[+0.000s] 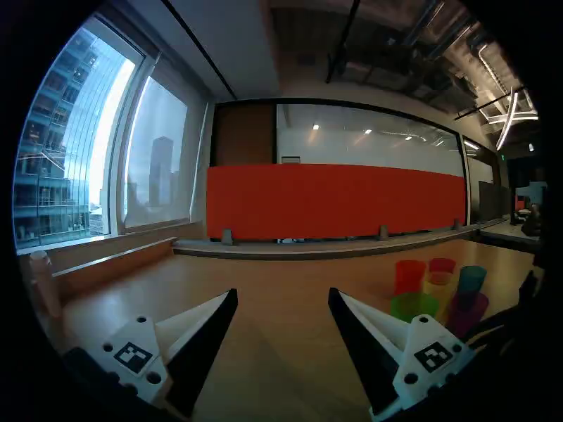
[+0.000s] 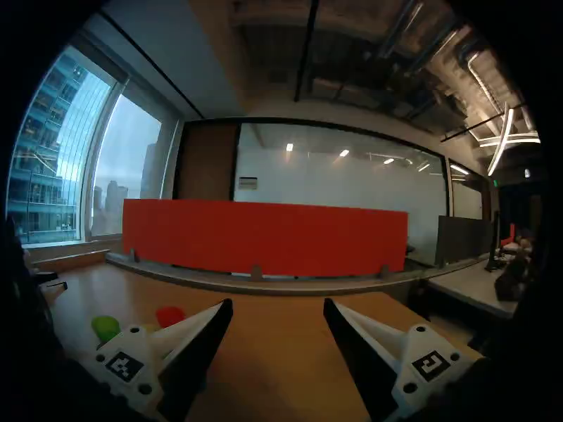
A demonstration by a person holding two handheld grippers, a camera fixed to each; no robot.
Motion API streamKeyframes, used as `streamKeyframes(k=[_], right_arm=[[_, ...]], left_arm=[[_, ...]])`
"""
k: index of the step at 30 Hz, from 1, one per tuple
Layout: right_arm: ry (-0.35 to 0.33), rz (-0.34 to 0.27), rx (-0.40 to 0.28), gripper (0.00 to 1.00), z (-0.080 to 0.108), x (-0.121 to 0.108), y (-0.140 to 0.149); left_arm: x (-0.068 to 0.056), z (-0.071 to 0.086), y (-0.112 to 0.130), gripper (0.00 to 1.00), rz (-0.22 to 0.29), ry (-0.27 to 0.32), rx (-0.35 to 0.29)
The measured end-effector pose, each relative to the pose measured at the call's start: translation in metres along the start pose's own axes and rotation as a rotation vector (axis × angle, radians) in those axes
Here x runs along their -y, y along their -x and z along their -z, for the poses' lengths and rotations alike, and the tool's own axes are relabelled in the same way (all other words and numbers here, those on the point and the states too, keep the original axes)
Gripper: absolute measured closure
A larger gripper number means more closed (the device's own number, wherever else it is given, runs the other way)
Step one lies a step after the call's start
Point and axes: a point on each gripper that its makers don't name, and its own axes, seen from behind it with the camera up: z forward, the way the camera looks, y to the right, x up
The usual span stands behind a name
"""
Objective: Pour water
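Left gripper (image 1: 281, 291) and right gripper (image 2: 276, 302) hold fingers apart above the table (image 1: 281, 271); the cups (image 1: 414, 306) stand upright, mouths upward.

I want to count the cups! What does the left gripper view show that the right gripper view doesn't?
Left gripper view: the left gripper, fingers open, a yellow cup, a teal cup, a purple cup, and a pinkish container by the window. Right gripper view: the right gripper, fingers open. Both: a green cup, a red cup, the orange-red divider and the wooden table.
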Motion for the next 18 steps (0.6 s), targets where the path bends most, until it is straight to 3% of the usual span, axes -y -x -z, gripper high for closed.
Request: streamKeyframes(k=[9,18], right_arm=[[-0.006,0.018,-0.027,0.00,-0.003,-0.002,0.006],[-0.026,0.014,-0.043,0.00,-0.013,0.011,0.021]], left_arm=[[0.001,0.000,0.001,0.04,0.000,0.000,0.000],[0.001,0.000,0.001,0.04,-0.001,0.000,0.000]])
